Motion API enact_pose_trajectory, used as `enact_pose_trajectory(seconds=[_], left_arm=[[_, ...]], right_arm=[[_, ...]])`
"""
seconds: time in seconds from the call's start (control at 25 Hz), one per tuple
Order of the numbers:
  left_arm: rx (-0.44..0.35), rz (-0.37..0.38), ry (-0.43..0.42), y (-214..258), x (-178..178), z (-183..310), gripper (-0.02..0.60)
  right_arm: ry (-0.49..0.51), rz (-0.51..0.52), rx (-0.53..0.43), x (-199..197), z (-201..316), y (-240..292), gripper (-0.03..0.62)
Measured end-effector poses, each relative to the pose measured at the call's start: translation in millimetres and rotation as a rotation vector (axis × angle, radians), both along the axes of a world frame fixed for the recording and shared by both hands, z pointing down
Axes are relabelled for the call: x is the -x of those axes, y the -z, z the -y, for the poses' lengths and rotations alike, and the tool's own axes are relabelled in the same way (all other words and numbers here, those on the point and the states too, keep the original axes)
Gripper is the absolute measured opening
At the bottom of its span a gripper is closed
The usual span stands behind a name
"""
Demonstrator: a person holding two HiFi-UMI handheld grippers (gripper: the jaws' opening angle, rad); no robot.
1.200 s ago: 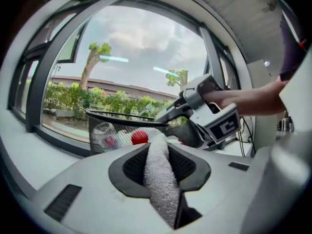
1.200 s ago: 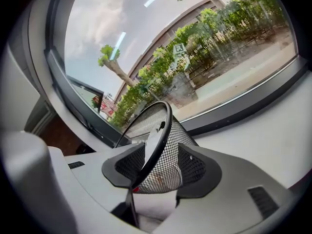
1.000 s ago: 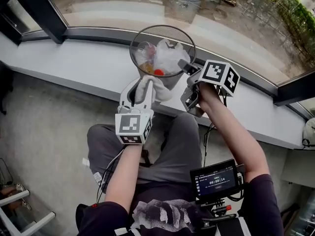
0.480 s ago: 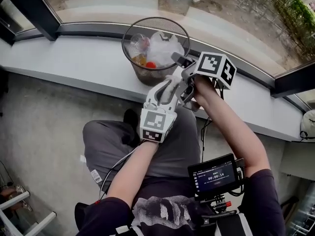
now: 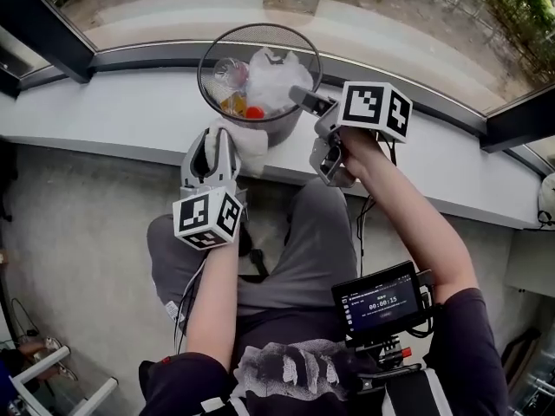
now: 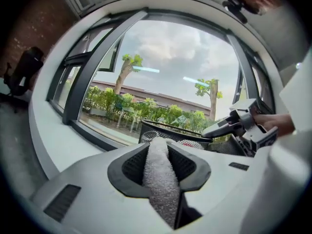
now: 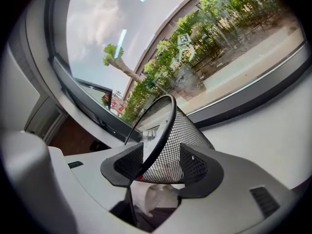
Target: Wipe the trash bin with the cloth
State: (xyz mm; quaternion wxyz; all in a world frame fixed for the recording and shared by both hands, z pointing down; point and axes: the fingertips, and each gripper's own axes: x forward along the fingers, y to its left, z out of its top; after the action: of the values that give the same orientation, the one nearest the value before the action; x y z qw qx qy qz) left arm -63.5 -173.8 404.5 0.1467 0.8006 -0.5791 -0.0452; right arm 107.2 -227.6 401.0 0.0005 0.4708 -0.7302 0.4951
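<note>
Black wire-mesh trash bin on the window sill is held at its rim by the right gripper — jaws just eased wider, yet gripping — while the left gripper, clamped on the white cloth, meets its near wall; wiping seems barely begun.

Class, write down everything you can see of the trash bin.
The bin is a round, black wire-mesh basket with a solid rim, narrowing downward. It stands on the white ledge by the window, holding crumpled white plastic, a clear cup and red and yellow scraps. The right gripper's jaws clasp its rim; the left gripper's cloth touches its near side.
</note>
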Motion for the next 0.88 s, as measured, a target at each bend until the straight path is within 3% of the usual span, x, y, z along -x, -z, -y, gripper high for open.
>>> enact_pose_trajectory(seconds=[0.12, 0.36, 0.52, 0.68, 0.76, 0.88], left_arm=[[0.016, 0.015, -0.063, -4, -18, 2, 0.086], [0.046, 0.025, -0.274, -18, -103, -23, 0.086], [0.047, -0.02, -0.365, -18, -140, -31, 0.086], [0.046, -0.067, -0.412, -7, -139, -30, 0.086], [0.052, -0.124, -0.444, 1, -139, -32, 0.086], [0.075, -0.238, -0.535, 14, -144, -42, 0.086]], right_arm=[[0.042, 0.0, -0.028, 1, 2, 2, 0.219], [0.073, 0.009, -0.039, 4, 2, 8, 0.219], [0.153, 0.014, -0.104, -2, -12, 13, 0.224], [0.315, -0.153, -0.343, -25, -42, 27, 0.224], [0.455, -0.283, -0.451, -25, -66, 26, 0.224], [0.674, -0.475, -0.53, -9, -100, 3, 0.224]])
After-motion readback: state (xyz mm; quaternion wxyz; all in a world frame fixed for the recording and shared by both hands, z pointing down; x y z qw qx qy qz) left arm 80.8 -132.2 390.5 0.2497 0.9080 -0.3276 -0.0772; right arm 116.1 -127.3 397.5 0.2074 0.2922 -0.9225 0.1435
